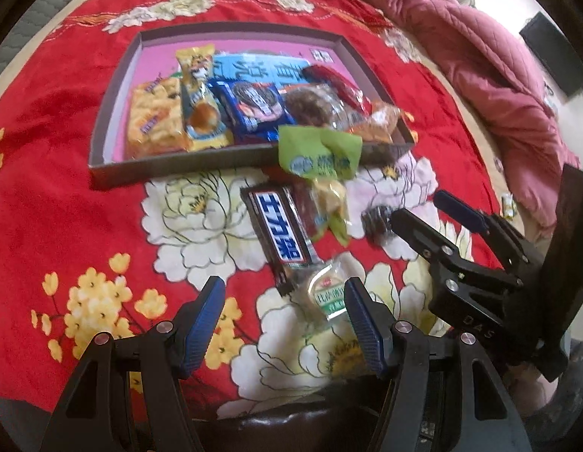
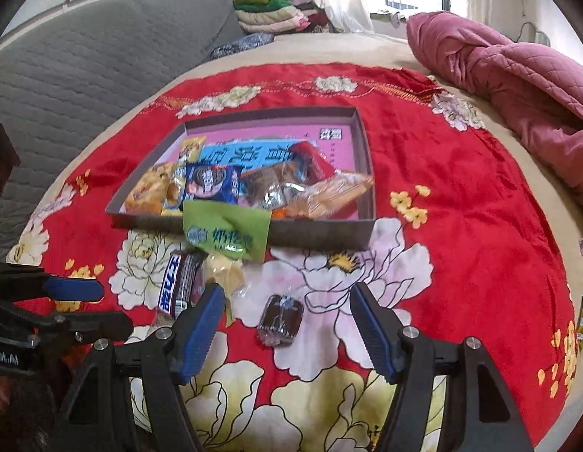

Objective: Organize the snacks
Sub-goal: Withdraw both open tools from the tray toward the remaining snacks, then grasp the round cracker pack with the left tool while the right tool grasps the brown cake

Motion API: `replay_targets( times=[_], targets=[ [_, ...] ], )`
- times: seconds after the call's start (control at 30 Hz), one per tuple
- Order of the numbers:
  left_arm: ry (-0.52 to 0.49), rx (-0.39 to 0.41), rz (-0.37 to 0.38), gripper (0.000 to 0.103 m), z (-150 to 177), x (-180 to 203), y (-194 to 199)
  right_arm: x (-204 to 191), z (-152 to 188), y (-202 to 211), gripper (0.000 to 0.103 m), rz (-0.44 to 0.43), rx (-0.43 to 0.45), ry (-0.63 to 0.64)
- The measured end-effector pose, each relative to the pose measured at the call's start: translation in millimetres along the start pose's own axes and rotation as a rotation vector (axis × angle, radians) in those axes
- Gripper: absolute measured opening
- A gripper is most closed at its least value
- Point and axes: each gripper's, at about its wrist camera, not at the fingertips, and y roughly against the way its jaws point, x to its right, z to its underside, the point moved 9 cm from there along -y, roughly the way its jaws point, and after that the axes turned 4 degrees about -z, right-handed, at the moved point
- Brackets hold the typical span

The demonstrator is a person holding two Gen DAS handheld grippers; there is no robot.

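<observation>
Closest to the left wrist camera, the left gripper (image 1: 284, 316) stands with its blue-padded jaws apart and empty, a small round cake in clear wrap with a green label (image 1: 323, 295) lying between the fingertips but not pinched. Just beyond it a long dark chocolate bar with a blue-and-white band (image 1: 280, 228) lies partly over the cake's wrapper, so a clean pick probably means coming straight down and closing on the cake alone. A green-topped packet (image 1: 319, 154) leans against the near wall of the shallow grey cardboard box with a pink floor (image 1: 171, 167), already holding several snacks, and blocks the direct path into it (lifting over looks wiser than sliding). In the right wrist view, the right gripper (image 2: 287, 324) is likewise parted and holds nothing, with a small dark brown wrapped square sweet (image 2: 280, 320) on the red flowered cloth (image 2: 461, 203) between its fingers; lowering squarely over it seems the sound approach. A pink quilted blanket (image 2: 517, 86) lies well apart.
</observation>
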Motion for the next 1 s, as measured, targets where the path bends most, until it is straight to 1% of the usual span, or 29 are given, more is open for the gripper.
replay_targets(
  times=[0.23, 0.5, 0.9, 1.0],
  targets=[
    [-0.032, -0.062, 0.017, 0.067, 17, 16, -14, 2, 7, -8, 0.068, -0.015, -0.028, -0.007],
    [-0.048, -0.098, 0.014, 0.067, 25, 22, -24, 2, 13, -17, 0.068, -0.032, -0.059, -0.017],
    [-0.039, -0.108, 0.003, 0.067, 24, 23, -29, 6, 15, -23, 0.068, -0.039, -0.073, -0.041],
    [-0.037, -0.108, -0.015, 0.067, 23, 25, -32, 6, 16, -24, 0.068, -0.043, -0.077, -0.041]
  ],
)
